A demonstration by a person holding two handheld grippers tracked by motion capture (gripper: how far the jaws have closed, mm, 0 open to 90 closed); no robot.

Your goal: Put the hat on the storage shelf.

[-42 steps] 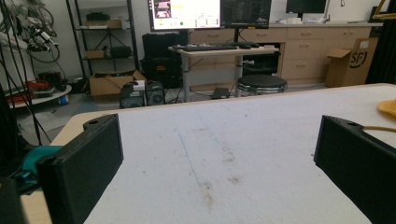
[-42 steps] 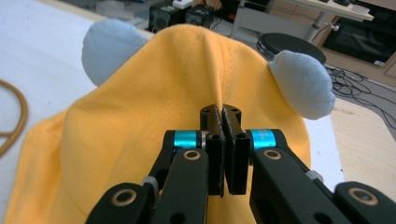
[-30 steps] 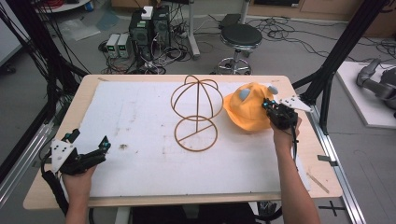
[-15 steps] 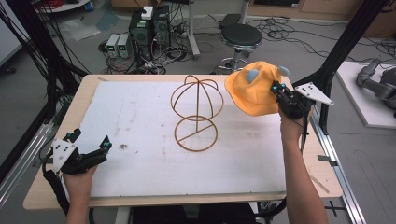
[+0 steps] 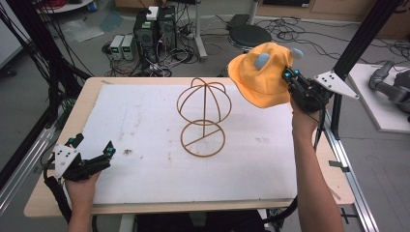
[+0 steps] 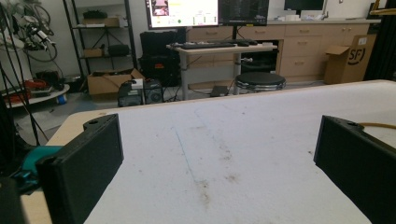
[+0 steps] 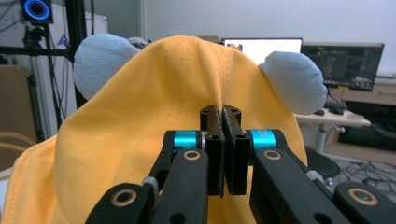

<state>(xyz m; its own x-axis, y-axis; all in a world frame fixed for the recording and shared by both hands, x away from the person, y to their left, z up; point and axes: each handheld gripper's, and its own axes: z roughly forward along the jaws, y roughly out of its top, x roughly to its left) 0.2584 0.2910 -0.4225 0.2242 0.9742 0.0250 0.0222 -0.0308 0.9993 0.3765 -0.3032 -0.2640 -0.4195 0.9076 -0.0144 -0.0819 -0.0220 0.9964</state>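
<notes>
Up at far right, my right tongs (image 5: 289,76) pinch the orange hat (image 5: 261,75) aloft | wire stand (image 5: 203,117) lies down-left, upright | left tongs (image 5: 92,153) spread, idle, farther off.

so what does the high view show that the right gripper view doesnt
High view alone: the wire hat stand upright on the white mat, the left gripper resting open at the table's near left corner, and the hat lifted clear of the table, right of the stand.

Right gripper view alone: the jaws pressed together on a pinched fold of the hat's fabric, and monitors behind.

Both: the orange hat with its pale blue ears, held by the right gripper.
</notes>
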